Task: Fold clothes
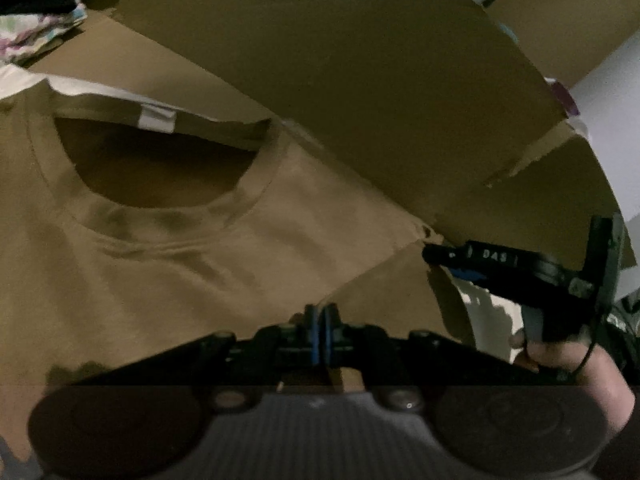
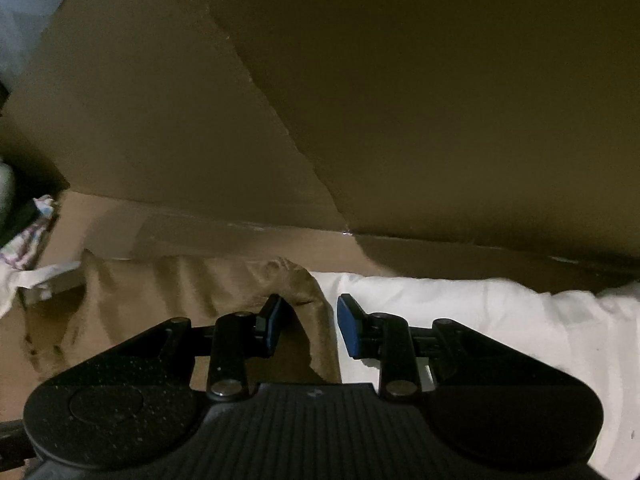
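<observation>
Between the right gripper's (image 2: 307,326) parted pads lies a bunched edge of the tan shirt (image 1: 168,264), unpinched, while the left gripper (image 1: 320,334) stands pinched on the same shirt, which spreads leftward, collar far.

Dim home corner: cardboard panels (image 2: 360,100), white bedding (image 2: 480,312), crumpled laundry (image 1: 36,32).

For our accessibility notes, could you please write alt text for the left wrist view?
A tan cotton T-shirt lies flat, neckline and white label showing, on brown cardboard sheets. The left gripper is shut on the shirt's edge. At right, a hand holds the right gripper at a shirt corner, above white fabric.
</observation>
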The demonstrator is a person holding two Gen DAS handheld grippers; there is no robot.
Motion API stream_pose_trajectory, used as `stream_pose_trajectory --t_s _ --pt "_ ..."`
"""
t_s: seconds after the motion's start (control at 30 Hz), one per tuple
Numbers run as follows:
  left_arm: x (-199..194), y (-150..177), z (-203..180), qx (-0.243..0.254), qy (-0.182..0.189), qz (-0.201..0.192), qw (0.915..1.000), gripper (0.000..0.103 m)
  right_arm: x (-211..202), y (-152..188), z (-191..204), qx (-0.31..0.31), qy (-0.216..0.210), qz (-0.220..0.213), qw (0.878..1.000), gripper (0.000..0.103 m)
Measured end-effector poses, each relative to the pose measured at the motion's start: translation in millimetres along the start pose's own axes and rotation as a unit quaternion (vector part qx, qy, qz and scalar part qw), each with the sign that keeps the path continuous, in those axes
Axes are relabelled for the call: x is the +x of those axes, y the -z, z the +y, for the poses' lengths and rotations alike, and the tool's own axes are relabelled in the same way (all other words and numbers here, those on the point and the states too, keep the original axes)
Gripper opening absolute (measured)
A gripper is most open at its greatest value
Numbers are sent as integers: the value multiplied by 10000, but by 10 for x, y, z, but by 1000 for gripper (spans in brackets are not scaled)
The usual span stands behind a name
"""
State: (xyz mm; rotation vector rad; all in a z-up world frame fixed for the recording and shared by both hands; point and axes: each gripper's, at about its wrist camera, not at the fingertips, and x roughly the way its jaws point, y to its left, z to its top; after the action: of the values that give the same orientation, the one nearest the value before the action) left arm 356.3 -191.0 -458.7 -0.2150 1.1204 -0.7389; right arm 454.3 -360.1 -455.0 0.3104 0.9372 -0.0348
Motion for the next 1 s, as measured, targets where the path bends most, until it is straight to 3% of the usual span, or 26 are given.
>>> stream_pose_trajectory --t_s 0.23,0.47,0.63,1.0 --pt "26 32 -31 97 -111 21 9999 3 -20 -20 128 -198 295 13 9994 36" --pt "58 17 21 39 -24 57 10000 3 -46 79 81 -484 100 -167 9986 38" --pt "82 14 -7 50 -61 43 10000 3 20 2 66 -712 251 -147 9970 41" --pt "83 12 36 -176 -55 87 9998 4 -287 -17 -377 -759 -318 -230 9963 44"
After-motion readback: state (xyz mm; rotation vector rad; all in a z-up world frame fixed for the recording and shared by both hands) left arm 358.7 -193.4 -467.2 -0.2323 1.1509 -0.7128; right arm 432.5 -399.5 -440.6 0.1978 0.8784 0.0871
